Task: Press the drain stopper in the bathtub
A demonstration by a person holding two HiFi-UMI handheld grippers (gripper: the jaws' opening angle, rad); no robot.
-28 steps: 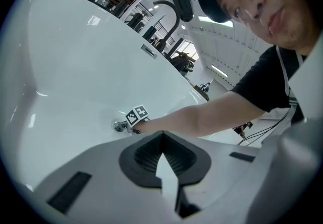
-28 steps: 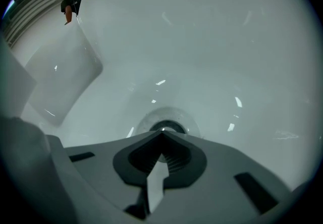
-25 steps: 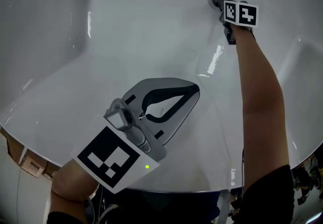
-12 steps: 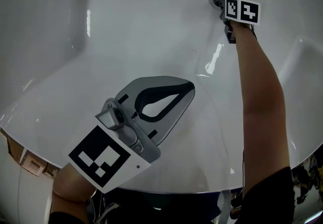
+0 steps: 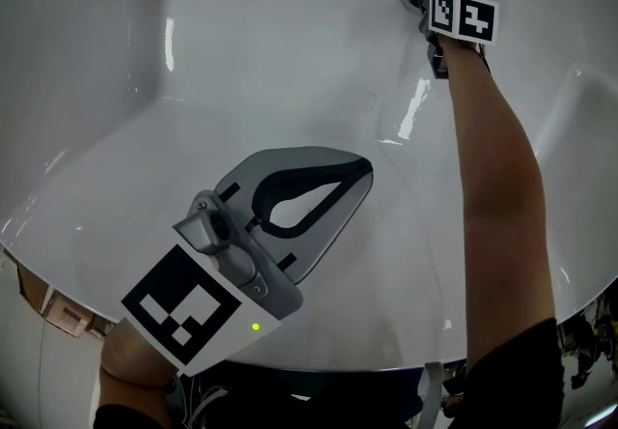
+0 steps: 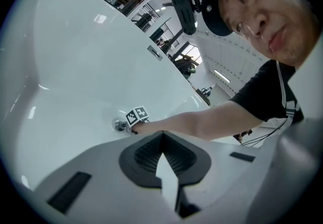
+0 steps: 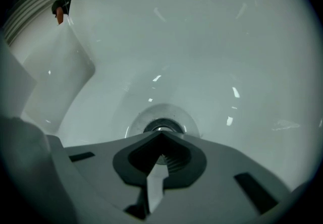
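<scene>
Now, my count: one white bathtub (image 5: 241, 50), one drain stopper (image 7: 160, 128), and two grippers, each with its own marker cube.
Drain stopper, looks: I see it as a small round piece with a shiny metal centre inside a dark ring. A wider, paler metal collar around it sits flush in the tub.
Drain stopper, place: it lies on the tub's floor. In my head view that is far up and to the right, at the end of the outstretched right arm (image 5: 497, 185).
Right gripper (image 7: 161, 135): I read the jaws as together, tips meeting in one point with nothing between them. That point sits right at the stopper's near edge, but I cannot tell whether it bears on it.
Left gripper (image 5: 362, 166): jaws together too, tips closed on nothing. It hangs over the tub's near slope, well apart from the drain.
Left gripper view: past its tips I pick out the right gripper's cube (image 6: 137, 115) beside the stopper, small and far off.
Tub surface: glossy, streaked with light reflections.
</scene>
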